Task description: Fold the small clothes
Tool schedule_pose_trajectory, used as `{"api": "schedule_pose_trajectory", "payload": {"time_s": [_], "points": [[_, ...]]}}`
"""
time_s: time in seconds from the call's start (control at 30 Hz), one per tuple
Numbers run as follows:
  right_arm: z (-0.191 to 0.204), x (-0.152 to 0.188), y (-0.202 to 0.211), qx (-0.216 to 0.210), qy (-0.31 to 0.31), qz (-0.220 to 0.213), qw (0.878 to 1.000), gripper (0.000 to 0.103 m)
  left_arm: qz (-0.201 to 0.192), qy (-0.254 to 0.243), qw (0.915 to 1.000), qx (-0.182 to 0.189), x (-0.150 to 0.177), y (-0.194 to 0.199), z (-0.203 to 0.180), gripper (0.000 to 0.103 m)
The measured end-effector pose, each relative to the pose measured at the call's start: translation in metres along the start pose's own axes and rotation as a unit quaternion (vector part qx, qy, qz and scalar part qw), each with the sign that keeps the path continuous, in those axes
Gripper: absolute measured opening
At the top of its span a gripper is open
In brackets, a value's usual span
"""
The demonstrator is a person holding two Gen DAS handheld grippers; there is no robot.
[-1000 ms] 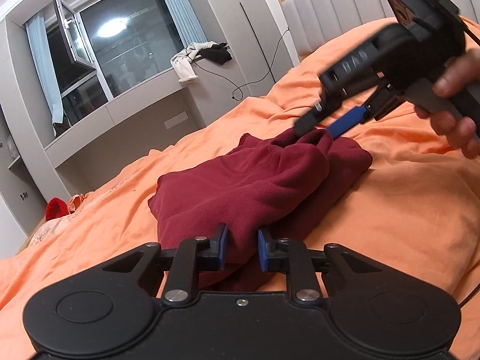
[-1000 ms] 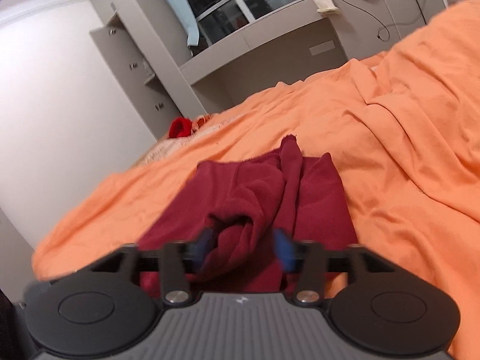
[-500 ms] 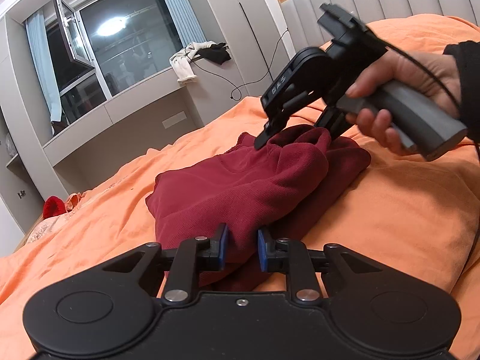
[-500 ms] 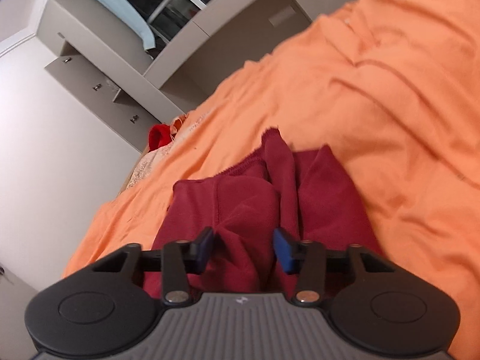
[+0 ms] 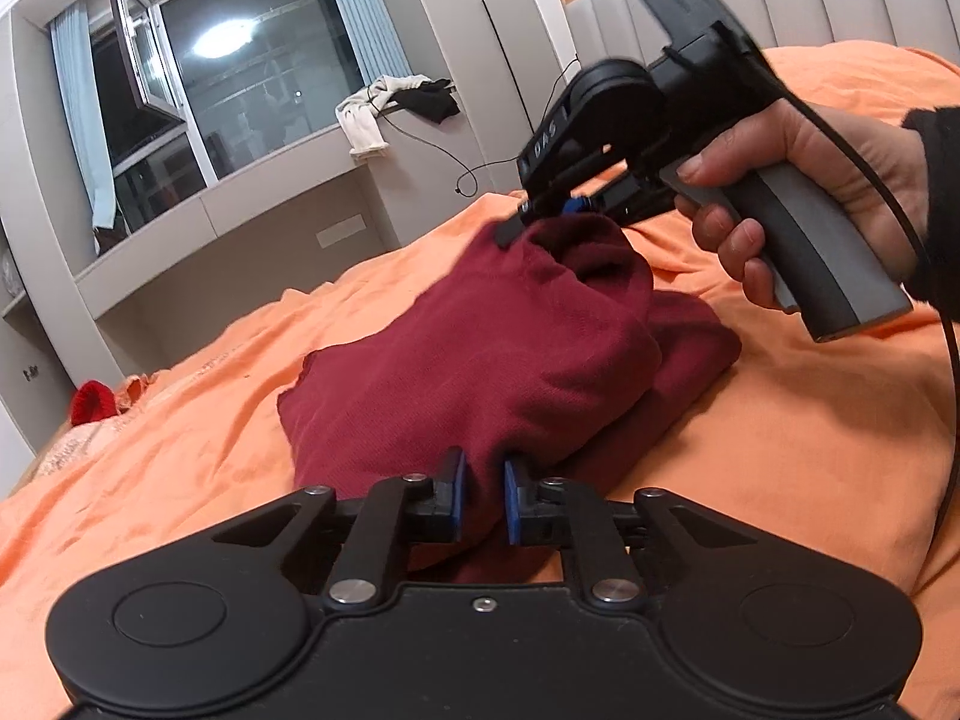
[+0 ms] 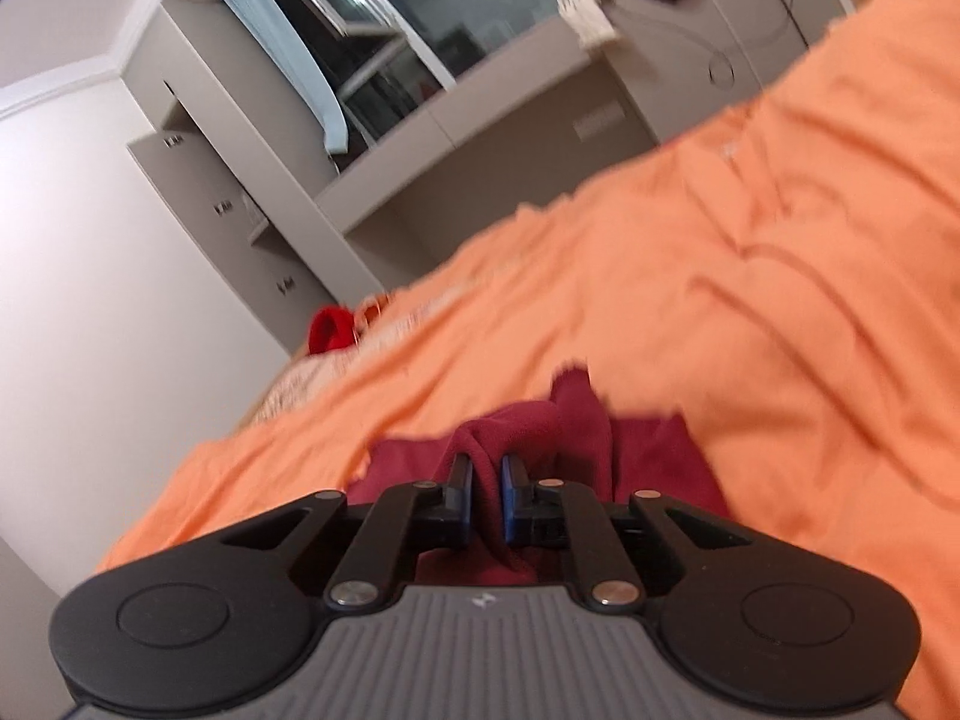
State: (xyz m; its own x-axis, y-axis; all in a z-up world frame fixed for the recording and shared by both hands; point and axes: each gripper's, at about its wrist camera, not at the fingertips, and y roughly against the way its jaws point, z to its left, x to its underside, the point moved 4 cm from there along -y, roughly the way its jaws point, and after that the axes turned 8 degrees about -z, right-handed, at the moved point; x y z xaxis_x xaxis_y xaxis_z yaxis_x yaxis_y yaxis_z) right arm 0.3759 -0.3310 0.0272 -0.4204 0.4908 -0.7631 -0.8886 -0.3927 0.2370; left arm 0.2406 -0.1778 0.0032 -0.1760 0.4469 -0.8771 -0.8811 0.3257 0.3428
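Left wrist view shows both grippers, left point(image 5: 482, 495) and right point(image 5: 543, 222), whose fingers just closed, pinching opposite ends of the maroon garment point(image 5: 498, 348) on the orange bed point(image 5: 780, 450).

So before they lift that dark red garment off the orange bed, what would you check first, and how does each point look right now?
1. Left gripper pinching the near edge of the dark red garment: ok; fingers just closed further.
2. Right gripper gripping a fold of the far end: ok; fingers just closed on it.
3. Garment flat, ready to fold: not ok, bunched.
4. Orange bedspread caught in either grip: cannot tell.
5. Cable trailing from the right hand clear of the cloth: ok.
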Motion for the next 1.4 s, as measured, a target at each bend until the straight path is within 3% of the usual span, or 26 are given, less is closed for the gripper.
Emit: {"api": "schedule_pose_trajectory", "payload": {"time_s": [0.37,0.57,0.9,1.07,1.17,1.23,1.3,1.4], "points": [[-0.031,-0.017,0.012,0.028,-0.022,-0.024,0.999,0.01,0.001,0.004,0.9996,0.027,-0.014,-0.014,-0.014,0.01],[-0.053,-0.004,0.001,0.06,-0.034,0.008,0.998,0.01,0.005,0.01,0.9992,0.039,-0.015,-0.014,-0.012,0.01],[-0.052,0.006,0.006,0.082,0.005,0.031,0.996,0.01,-0.011,0.093,0.992,0.085,-0.029,0.003,0.015,0.017],[-0.051,0.007,0.009,0.082,0.019,0.033,0.996,0.011,-0.035,0.105,0.9916,0.068,-0.042,0.009,0.03,0.035],[-0.051,0.007,0.01,0.082,0.02,0.034,0.996,0.018,-0.039,0.112,0.9919,0.045,-0.047,0.011,0.038,0.058],[-0.051,0.005,0.013,0.085,0.022,0.032,0.996,0.033,-0.039,0.12,0.9917,0.023,-0.047,0.011,0.045,0.065],[-0.05,0.004,0.017,0.092,0.03,0.028,0.995,0.039,-0.035,0.13,0.9908,0.007,-0.045,0.008,0.055,0.07],[-0.049,0.002,0.027,0.097,0.041,0.024,0.994,0.063,-0.027,0.157,0.9871,-0.02,-0.04,0.003,0.072,0.084]]}}
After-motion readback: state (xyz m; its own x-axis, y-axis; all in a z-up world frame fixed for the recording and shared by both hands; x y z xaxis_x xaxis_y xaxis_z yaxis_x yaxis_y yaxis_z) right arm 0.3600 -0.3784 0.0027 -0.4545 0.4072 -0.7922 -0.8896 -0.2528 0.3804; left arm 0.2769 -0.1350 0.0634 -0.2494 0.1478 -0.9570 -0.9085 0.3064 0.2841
